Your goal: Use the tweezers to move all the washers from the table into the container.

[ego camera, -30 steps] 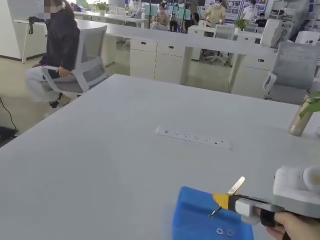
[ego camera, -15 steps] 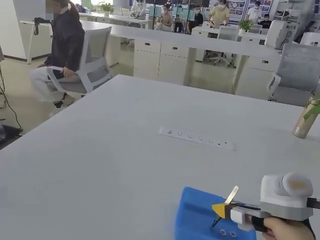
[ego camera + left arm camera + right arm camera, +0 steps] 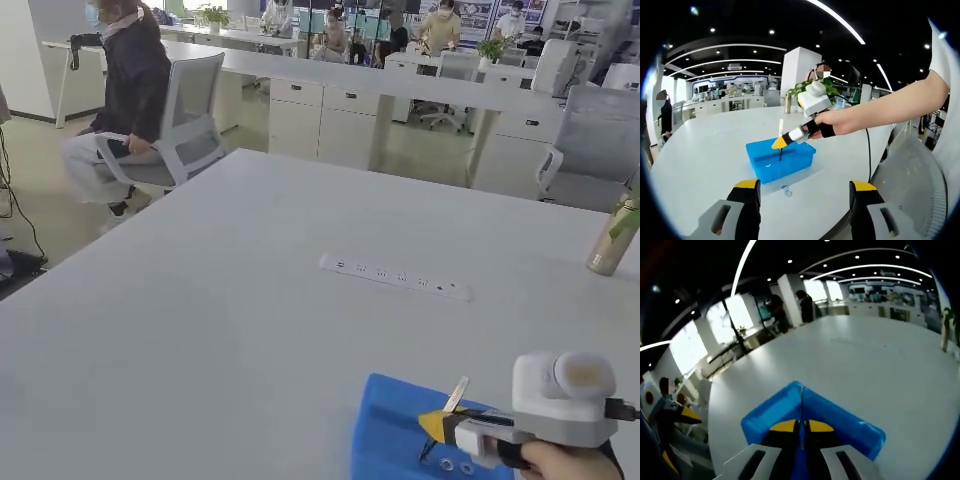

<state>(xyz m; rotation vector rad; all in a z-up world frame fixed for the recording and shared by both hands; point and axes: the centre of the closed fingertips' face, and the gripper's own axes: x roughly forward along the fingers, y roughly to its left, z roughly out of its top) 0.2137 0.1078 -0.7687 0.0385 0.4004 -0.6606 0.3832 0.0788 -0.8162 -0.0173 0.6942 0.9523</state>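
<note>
where the head view takes in the wide white tabletop (image 3: 220, 300) and its power strip (image 3: 393, 277), the left gripper view adds loose washers (image 3: 786, 190) on the tabletop just beside the blue container (image 3: 780, 160). two more washers (image 3: 440, 465) lie inside that container. the right tool (image 3: 432, 425), clamped on the tweezers (image 3: 457, 393), holds them over it. the left tool (image 3: 805, 200) is apart, gripping nothing. office desks and chairs stand behind.

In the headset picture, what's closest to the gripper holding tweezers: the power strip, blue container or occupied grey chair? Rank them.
1. blue container, just under the right gripper.
2. power strip, farther up the table.
3. grey chair, beyond the table, far left.
</note>
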